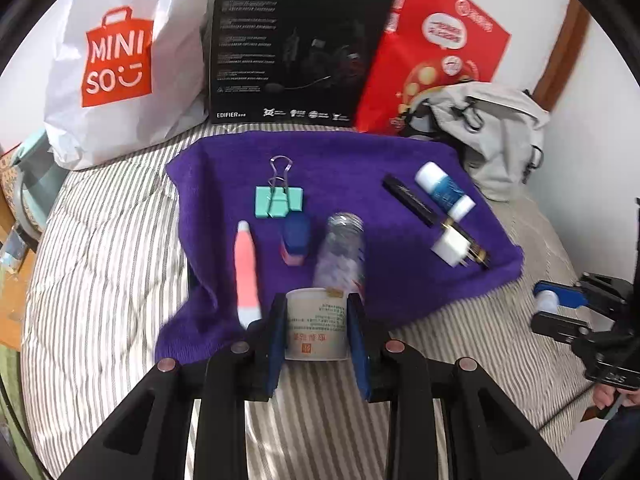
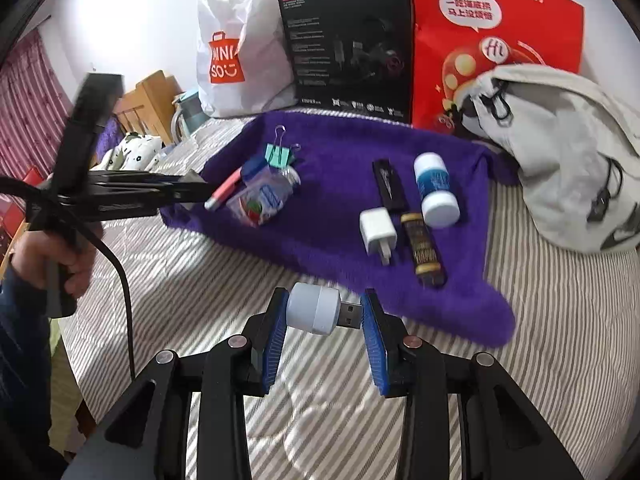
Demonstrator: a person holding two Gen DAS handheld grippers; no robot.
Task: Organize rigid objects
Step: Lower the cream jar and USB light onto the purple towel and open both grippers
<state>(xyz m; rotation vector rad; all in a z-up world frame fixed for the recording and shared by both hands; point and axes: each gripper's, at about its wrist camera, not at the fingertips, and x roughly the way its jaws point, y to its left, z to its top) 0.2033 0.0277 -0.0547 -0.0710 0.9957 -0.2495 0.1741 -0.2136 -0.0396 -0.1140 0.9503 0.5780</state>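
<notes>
My left gripper (image 1: 316,322) is shut on a small white jar (image 1: 316,332) with printed text, held over the near edge of the purple towel (image 1: 360,152). Just beyond it on the towel lie a pink tube (image 1: 248,272), a blue-and-pink item (image 1: 296,242), a clear bottle (image 1: 342,252) and a teal binder clip (image 1: 279,200). My right gripper (image 2: 324,312) is shut lengthwise on a white USB light (image 2: 314,308), above the striped bedding in front of the towel (image 2: 340,152). Ahead of it lie a white charger plug (image 2: 378,232), a dark tube (image 2: 424,250), a black stick (image 2: 388,184) and a blue-and-white bottle (image 2: 434,188).
A white shopping bag (image 1: 116,64), a black headset box (image 1: 296,44) and a red bag (image 1: 432,40) stand along the wall behind the towel. A grey backpack (image 2: 568,152) lies at the right. A person's hand (image 2: 76,256) holds the left gripper (image 2: 196,190), a cable hanging below.
</notes>
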